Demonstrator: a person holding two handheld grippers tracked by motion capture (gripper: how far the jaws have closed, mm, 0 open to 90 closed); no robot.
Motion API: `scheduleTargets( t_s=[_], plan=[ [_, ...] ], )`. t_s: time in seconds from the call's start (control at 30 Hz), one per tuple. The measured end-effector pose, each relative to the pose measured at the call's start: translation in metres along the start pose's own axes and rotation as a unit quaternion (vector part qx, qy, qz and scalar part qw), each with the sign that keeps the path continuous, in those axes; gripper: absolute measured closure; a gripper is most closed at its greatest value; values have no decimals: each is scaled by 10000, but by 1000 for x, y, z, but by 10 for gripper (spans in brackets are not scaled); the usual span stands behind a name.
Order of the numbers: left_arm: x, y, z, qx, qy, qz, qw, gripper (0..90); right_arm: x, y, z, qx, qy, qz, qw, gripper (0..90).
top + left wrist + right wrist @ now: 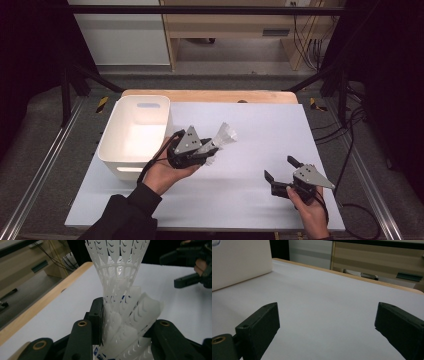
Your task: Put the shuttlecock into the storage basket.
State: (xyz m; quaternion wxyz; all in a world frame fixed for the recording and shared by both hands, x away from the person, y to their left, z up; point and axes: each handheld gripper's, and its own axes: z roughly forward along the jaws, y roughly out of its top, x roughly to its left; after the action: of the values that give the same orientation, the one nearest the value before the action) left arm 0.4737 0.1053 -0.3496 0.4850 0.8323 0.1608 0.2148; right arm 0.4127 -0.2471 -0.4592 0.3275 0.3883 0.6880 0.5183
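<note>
1. The left gripper [202, 151], left of centre in the high view, is clamped on several white plastic shuttlecocks [125, 307]; their crushed skirts could slip free.
2. The white bin [131, 131] sits at left; a loose shuttlecock could fall short of it.
3. The right gripper [282, 169] rests with jaws apart, lower right.

Your high view looks forward and down from above your side of the table [240, 200], far enough back to take in the whole white top and the floor beyond. Your left gripper view rides close behind its jaws, facing across the table toward the right gripper [192, 267]. Your right gripper view sits low, looking over the bare top toward the white bin [239, 262], which the high view shares [132, 135]
</note>
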Motion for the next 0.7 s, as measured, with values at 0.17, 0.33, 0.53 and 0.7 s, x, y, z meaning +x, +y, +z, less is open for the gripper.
scheduleTargets(
  t_s=[0.17, 0.33, 0.53, 0.7],
  plan=[
    [17, 9, -14, -195, 213, -105, 9995, 643, 1, 1, 0, -18, 37, -34, 10000, 51],
    [41, 9, -25, -386, 460, -238, 9979, 643, 3, 1, 1, 25, 52, -34, 10000, 51],
    [62, 11, -35, -518, 725, -484, 9948, 643, 3, 1, 1, 9, 79, -20, 10000, 50],
    [73, 12, -42, -608, 903, -503, 9928, 643, 2, 1, 0, 18, 95, -9, 10000, 48]
  ],
)
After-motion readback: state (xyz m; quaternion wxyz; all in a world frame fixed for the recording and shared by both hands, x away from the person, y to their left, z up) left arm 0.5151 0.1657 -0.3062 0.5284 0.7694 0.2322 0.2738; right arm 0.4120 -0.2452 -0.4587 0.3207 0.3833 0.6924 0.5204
